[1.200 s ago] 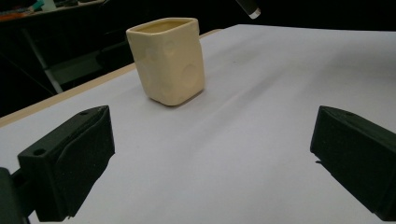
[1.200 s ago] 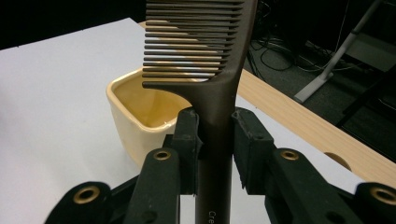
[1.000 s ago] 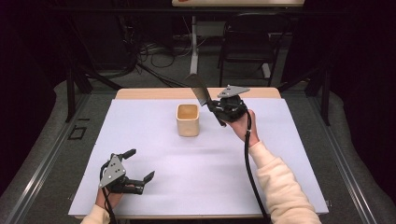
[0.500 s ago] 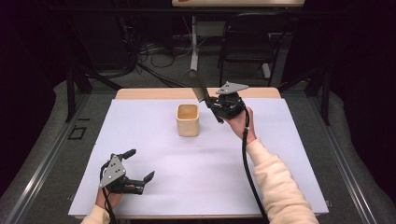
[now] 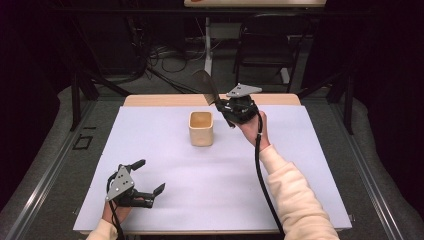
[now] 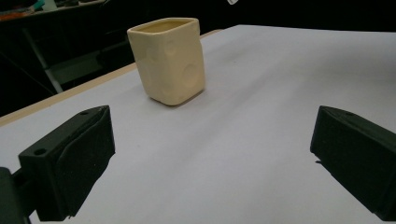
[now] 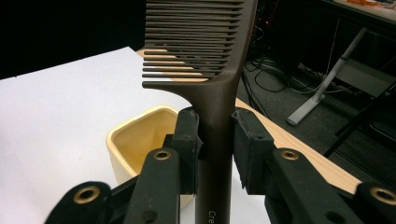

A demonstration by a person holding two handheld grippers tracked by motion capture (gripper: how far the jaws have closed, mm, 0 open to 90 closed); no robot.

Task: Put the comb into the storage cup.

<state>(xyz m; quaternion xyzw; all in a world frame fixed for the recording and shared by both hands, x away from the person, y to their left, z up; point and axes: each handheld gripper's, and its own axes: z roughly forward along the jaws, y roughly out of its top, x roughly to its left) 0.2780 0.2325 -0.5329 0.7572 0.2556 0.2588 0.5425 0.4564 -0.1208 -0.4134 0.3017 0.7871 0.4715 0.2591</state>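
A dark brown comb (image 5: 205, 86) (image 7: 219, 88) sticks up and to the left from my right gripper (image 5: 223, 107) (image 7: 215, 140), whose pads are shut on its handle. It hangs just right of and above a cream square cup (image 5: 201, 129) (image 7: 135, 140), which stands upright on the white table sheet (image 5: 225, 180). In the right gripper view the comb's teeth point left, above the cup's open mouth. My left gripper (image 5: 150, 176) (image 6: 210, 154) rests near the table's front left with its jaws wide apart and nothing between them. It faces the cup (image 6: 169, 60) from a distance.
A wooden table edge (image 5: 165, 100) runs along the back of the sheet. Behind it stand a dark chair (image 5: 265, 45), a white stand leg (image 5: 208, 47) and floor cables (image 5: 160, 55). Metal rails (image 5: 45, 170) flank the table.
The right gripper has shifted slightly up and left with the comb, nearer the cup. The left gripper has stayed in place.
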